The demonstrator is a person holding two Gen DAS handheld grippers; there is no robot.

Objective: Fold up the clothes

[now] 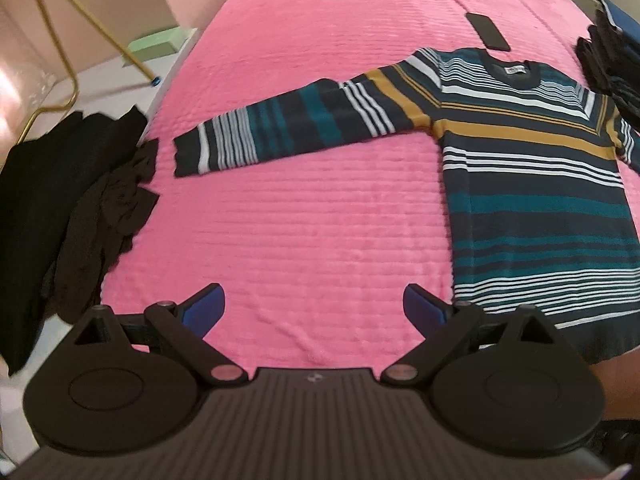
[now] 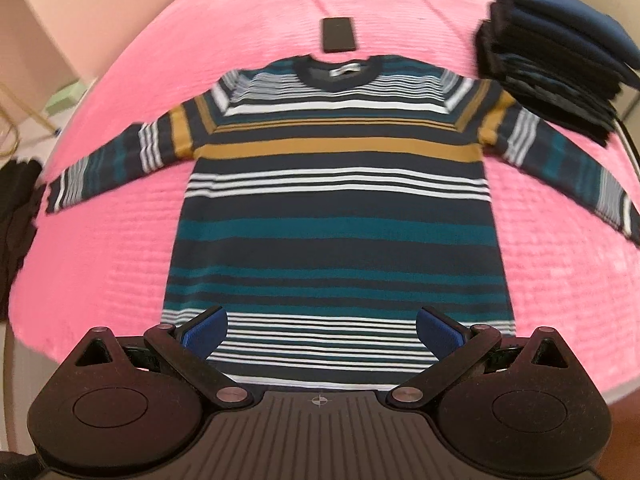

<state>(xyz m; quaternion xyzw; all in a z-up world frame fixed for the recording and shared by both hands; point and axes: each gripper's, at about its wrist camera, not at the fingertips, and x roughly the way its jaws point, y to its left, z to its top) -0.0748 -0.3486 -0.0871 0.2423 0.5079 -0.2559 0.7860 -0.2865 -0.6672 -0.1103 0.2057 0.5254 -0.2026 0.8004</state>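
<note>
A striped long-sleeved sweater point(image 2: 336, 216) in navy, teal, white and mustard lies flat on the pink bedspread point(image 2: 132, 264), collar away from me and both sleeves spread out to the sides. My right gripper point(image 2: 322, 330) hovers open over the sweater's bottom hem with nothing between its blue pads. In the left wrist view the sweater point(image 1: 532, 184) fills the right side, its left sleeve point(image 1: 280, 128) stretching toward the bed's edge. My left gripper point(image 1: 314, 306) stands open above bare bedspread point(image 1: 280, 232), left of the hem.
A black phone point(image 2: 339, 35) lies beyond the collar. A stack of folded dark clothes point(image 2: 556, 56) sits at the far right of the bed. Loose black garments point(image 1: 60, 208) are heaped at the bed's left edge, near a gold metal frame point(image 1: 68, 56).
</note>
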